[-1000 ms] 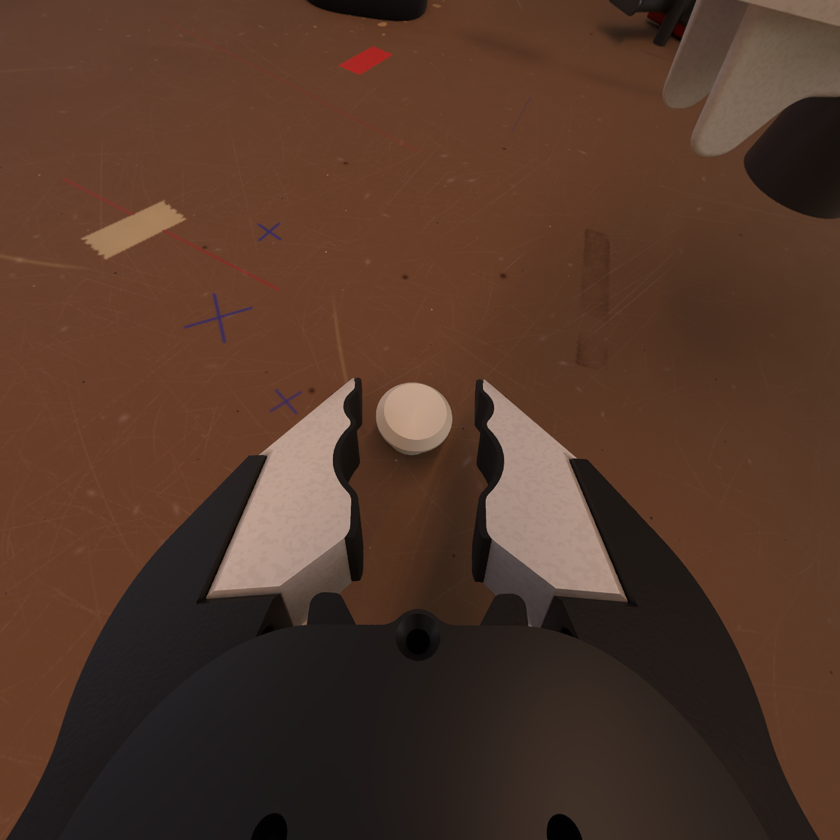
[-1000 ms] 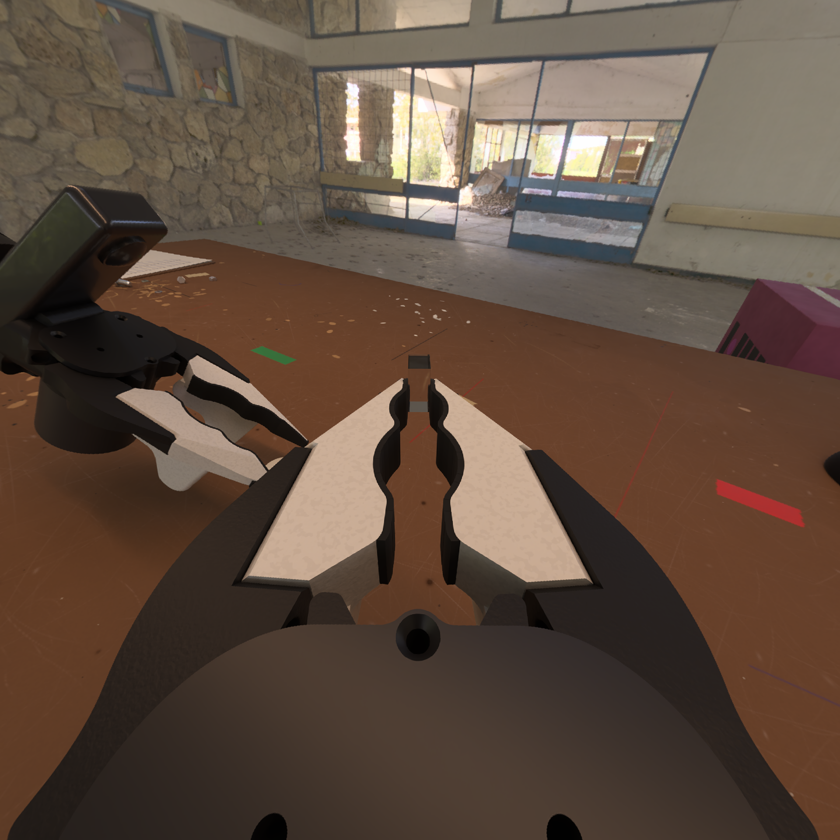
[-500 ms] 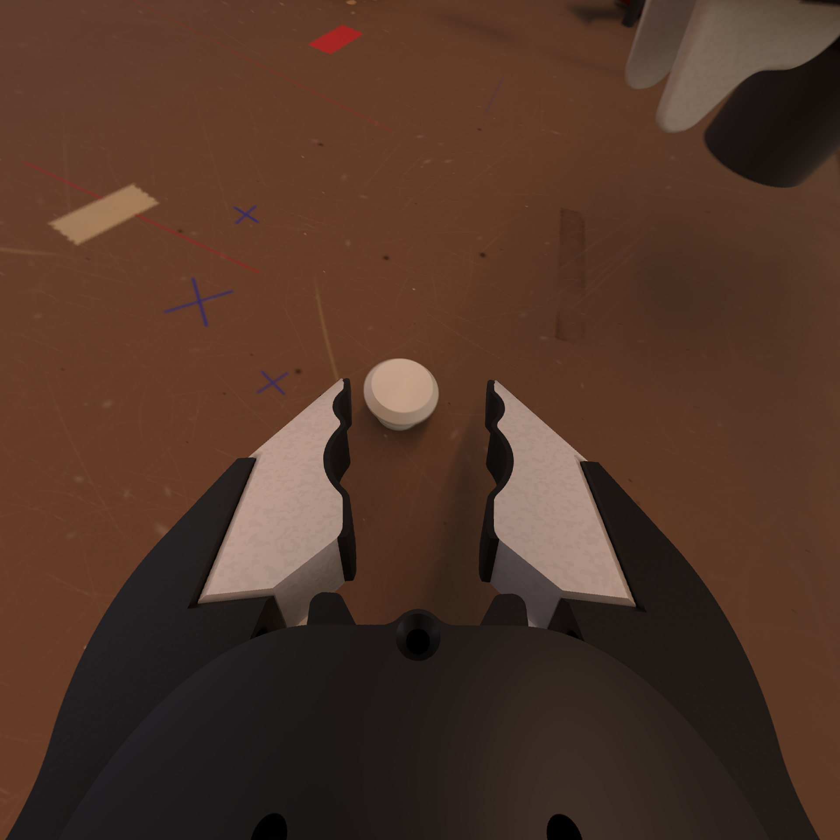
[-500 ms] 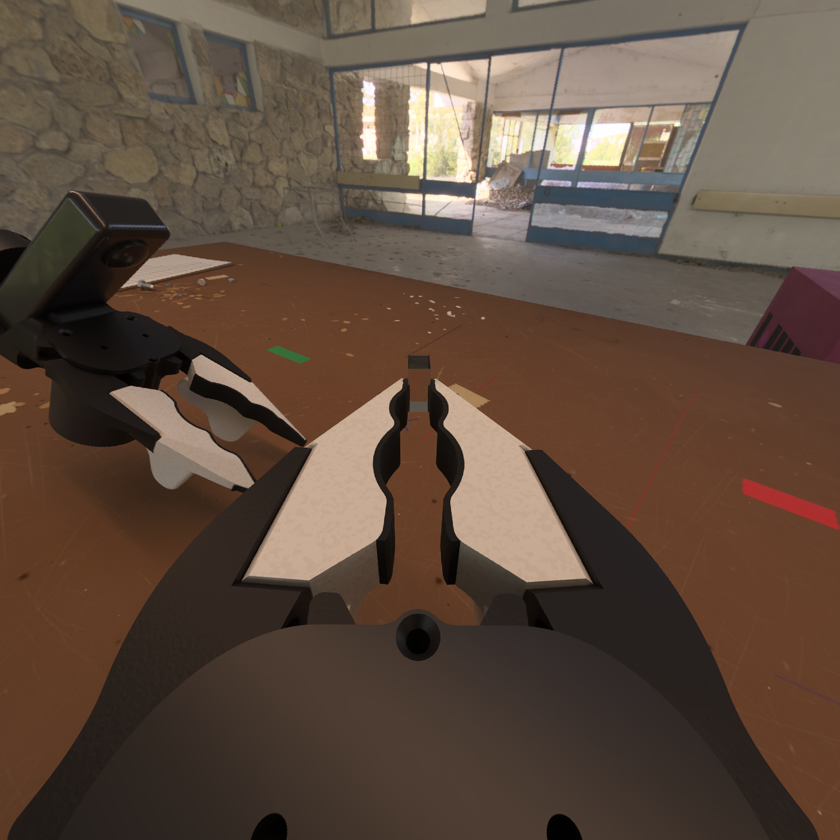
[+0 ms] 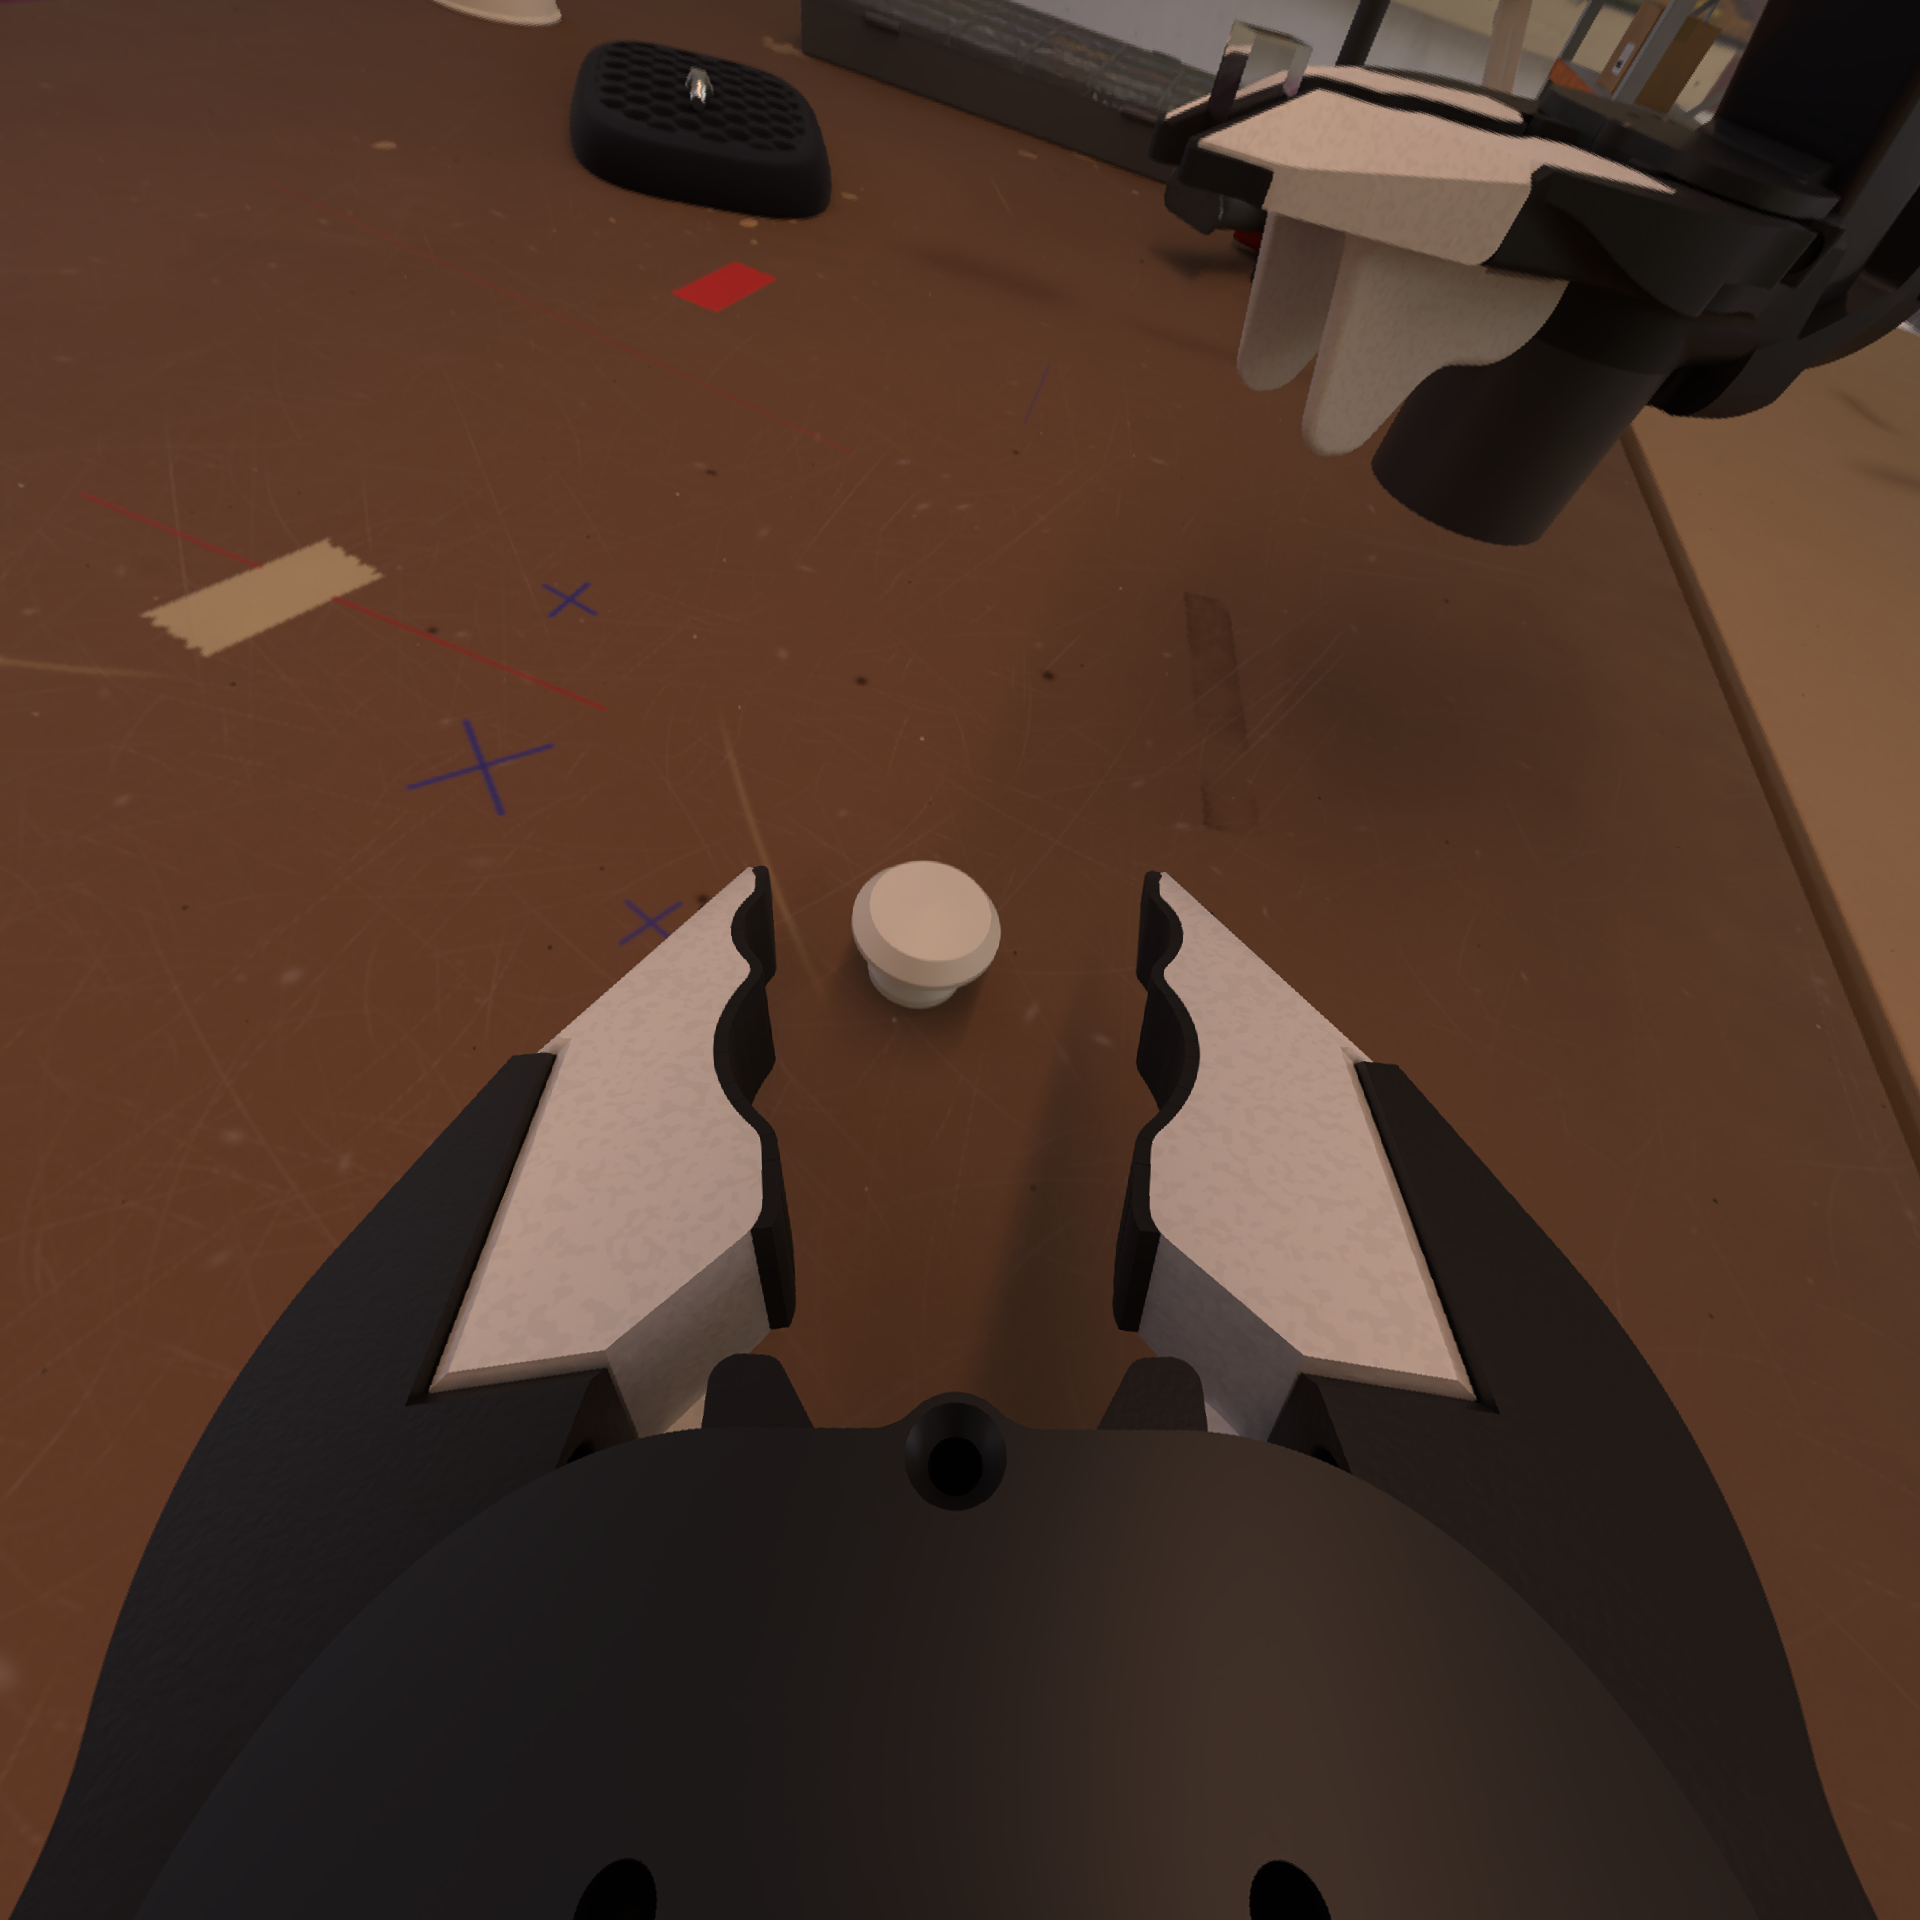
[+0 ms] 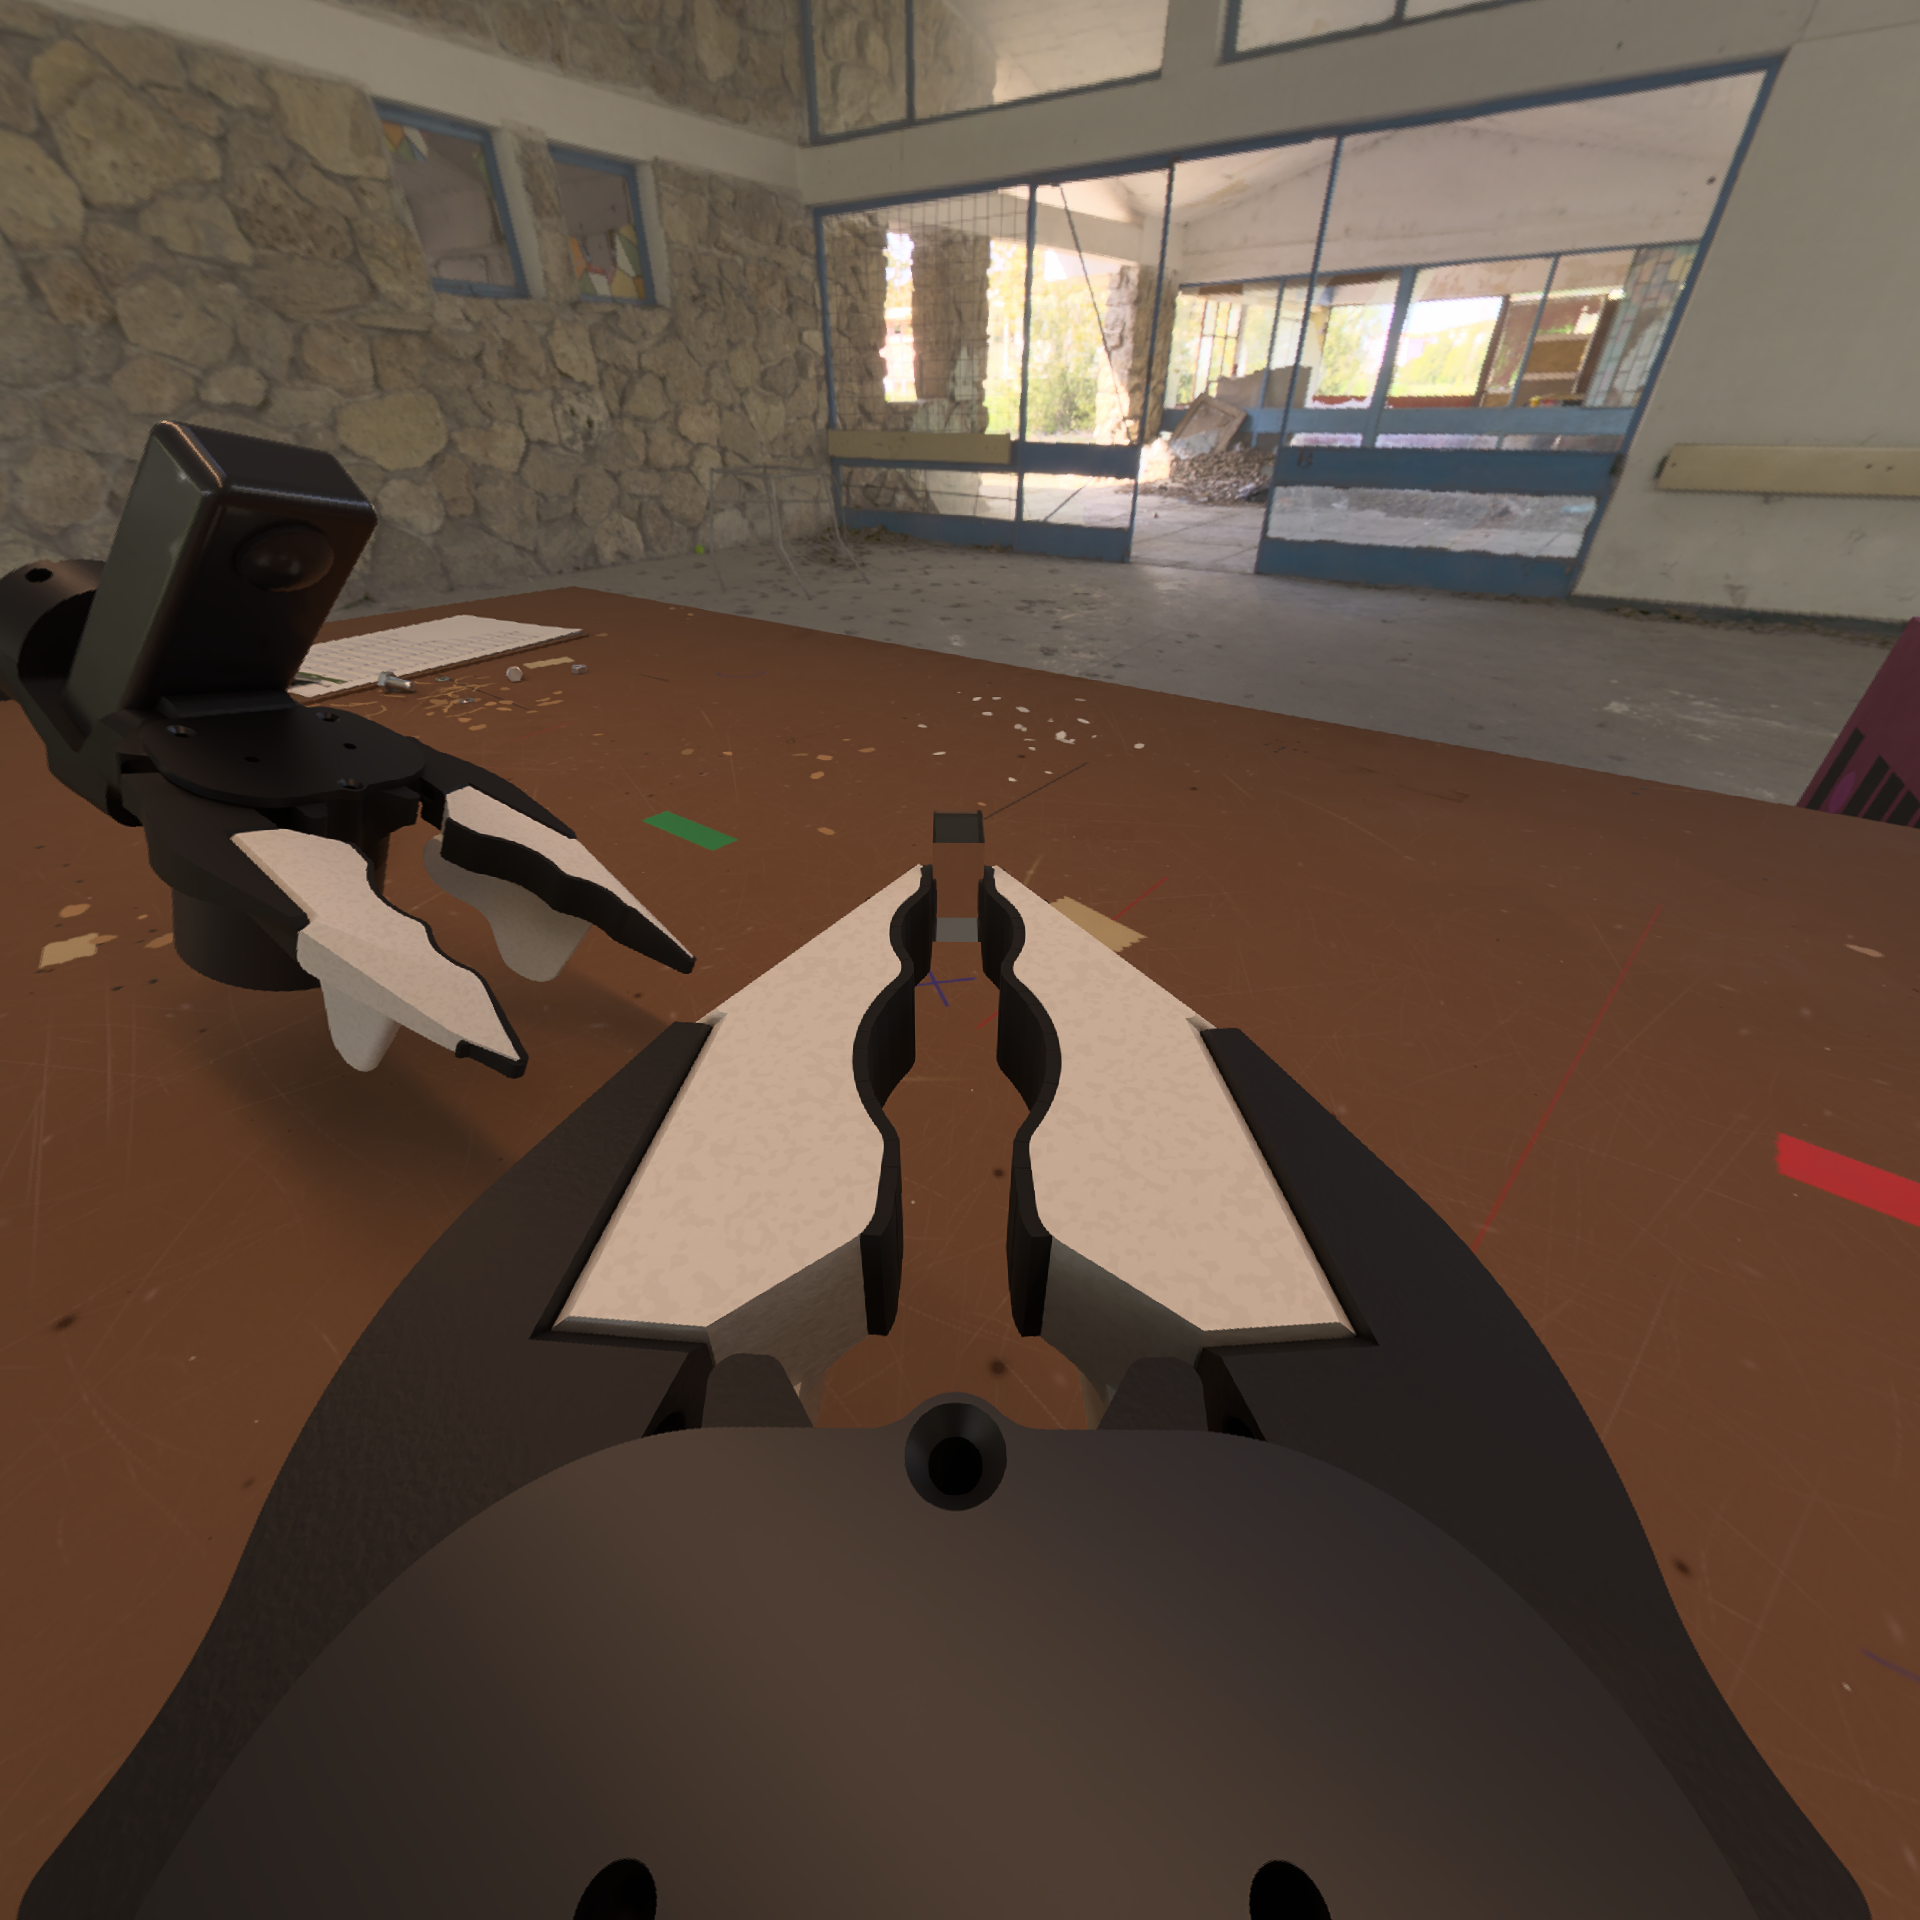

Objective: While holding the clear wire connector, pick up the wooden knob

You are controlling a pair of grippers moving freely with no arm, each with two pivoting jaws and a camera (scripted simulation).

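The wooden knob, pale and round, stands on the brown table. My left gripper is open and the knob sits between its fingertips, nearer the left finger, touching neither. My right gripper is shut on the clear wire connector, which sticks up past its tips. In the left wrist view the right gripper hovers at the upper right with the connector. The left gripper also shows in the right wrist view, above the table at the left.
A black honeycomb pad with a small screw lies far ahead. Red tape and beige tape mark the table. The table edge runs along the right. A white sheet and a purple box lie farther off.
My left gripper's jaws have opened wider around the knob and its view has tilted up. The knob stays on the table. My right gripper still holds the connector.
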